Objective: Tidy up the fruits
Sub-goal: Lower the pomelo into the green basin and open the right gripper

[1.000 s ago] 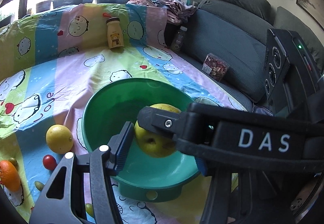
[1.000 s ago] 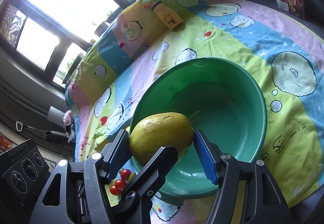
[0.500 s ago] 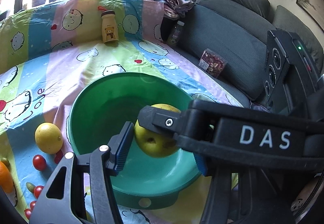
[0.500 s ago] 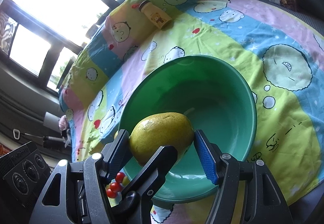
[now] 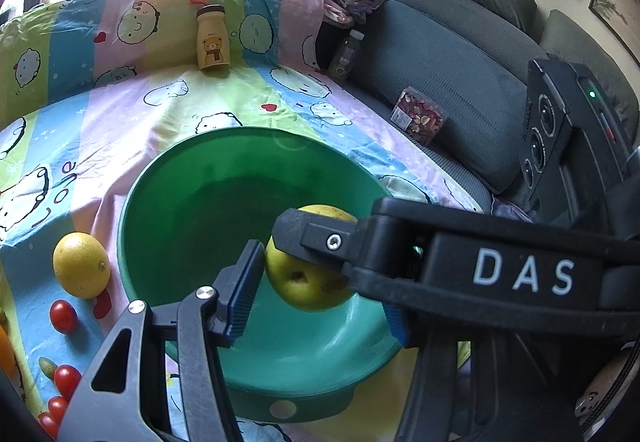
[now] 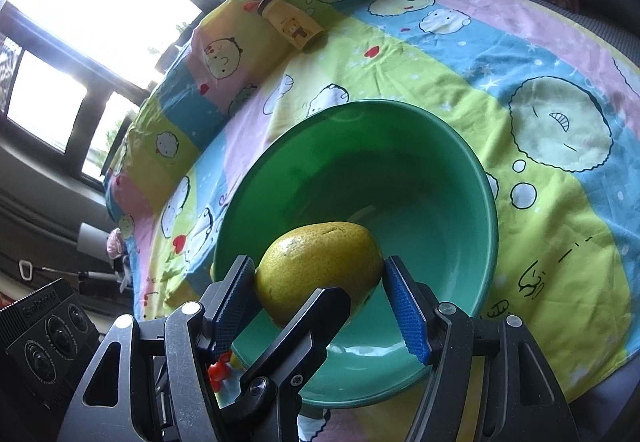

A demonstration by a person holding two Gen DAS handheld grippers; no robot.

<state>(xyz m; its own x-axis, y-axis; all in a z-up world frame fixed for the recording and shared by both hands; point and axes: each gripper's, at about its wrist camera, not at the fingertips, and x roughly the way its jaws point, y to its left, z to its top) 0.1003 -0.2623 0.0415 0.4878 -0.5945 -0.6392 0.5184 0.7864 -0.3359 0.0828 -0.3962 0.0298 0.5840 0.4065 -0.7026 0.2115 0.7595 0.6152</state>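
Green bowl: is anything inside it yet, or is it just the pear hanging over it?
Nothing shows inside the green bowl; its visible floor is bare. Both grippers hold the pear above it, hiding the near inner wall and part of the floor.

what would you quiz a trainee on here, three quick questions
1. True or false: the pear lies loose on the floor of the green bowl.
2. In the left wrist view, what lies on the cloth left of the bowl? A) a lemon and cherry tomatoes B) bananas C) a pineapple
3. In the right wrist view, which gripper's blue pads press the pear from both sides?

Key: 1 false, it is held up over the bowl; 2 A; 3 the right gripper.
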